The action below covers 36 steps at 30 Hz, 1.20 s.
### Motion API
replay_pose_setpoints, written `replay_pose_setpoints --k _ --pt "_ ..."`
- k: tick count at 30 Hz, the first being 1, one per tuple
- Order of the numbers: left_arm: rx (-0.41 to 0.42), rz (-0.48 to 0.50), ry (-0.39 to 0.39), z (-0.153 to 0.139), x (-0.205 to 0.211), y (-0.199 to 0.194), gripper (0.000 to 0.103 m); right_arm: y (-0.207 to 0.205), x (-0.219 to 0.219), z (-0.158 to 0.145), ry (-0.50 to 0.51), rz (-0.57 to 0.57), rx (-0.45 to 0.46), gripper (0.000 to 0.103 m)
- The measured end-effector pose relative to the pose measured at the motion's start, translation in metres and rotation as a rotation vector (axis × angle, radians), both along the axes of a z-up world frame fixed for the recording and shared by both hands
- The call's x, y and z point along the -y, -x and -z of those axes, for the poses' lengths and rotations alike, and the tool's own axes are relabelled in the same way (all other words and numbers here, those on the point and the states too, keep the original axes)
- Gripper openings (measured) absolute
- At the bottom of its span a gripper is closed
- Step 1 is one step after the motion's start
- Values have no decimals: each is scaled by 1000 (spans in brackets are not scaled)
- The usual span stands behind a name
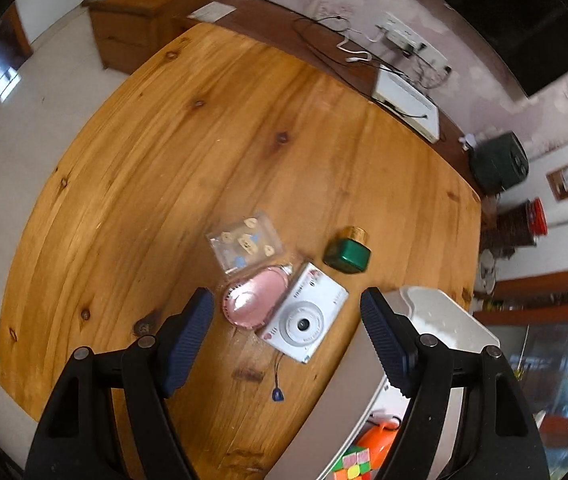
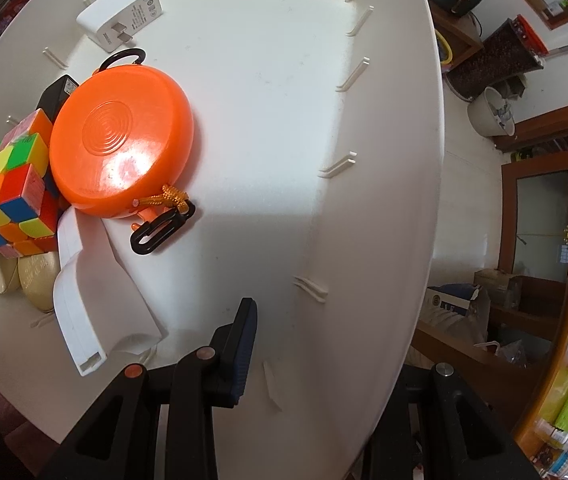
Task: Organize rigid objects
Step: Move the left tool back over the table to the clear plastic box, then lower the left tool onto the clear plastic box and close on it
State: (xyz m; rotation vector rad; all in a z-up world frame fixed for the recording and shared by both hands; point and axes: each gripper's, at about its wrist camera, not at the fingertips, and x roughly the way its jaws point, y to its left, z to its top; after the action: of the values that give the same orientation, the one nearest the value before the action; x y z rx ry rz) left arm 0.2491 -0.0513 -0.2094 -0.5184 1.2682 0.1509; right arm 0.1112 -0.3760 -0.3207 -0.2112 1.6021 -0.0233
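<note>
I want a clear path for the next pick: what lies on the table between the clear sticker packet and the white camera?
In the left wrist view, the pink oval case lies between the sticker packet and the white camera.

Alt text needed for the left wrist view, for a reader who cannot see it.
The open left claw hovers over a white toy camera and pink oval case on a wooden table. A clear sticker packet and green jar lie beyond, a white bin at right.

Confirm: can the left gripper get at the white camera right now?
Probably yes: left gripper is open above the white camera, nothing over it; the pink case touching one side may crowd a finger.
</note>
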Motion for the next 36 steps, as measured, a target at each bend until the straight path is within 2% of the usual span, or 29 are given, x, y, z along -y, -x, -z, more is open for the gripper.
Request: replay_pose_setpoints --k 5,10,17,24,36 --pt "-67 -35 82 17 -10 -10 81 -1 0 1 0 -4 -5 34" --pt "-148 -125 189 38 -22 -17 81 -3 0 1 -1 3 -14 34" --pt "-213 -177 185 62 -29 -29 82 -7 2 2 2 10 -23 34" --pt "-280 -186 165 84 -33 -38 82 -13 4 4 3 37 -36 34" --pt "-323 -183 156 102 -36 -44 82 -17 5 5 15 65 -58 35"
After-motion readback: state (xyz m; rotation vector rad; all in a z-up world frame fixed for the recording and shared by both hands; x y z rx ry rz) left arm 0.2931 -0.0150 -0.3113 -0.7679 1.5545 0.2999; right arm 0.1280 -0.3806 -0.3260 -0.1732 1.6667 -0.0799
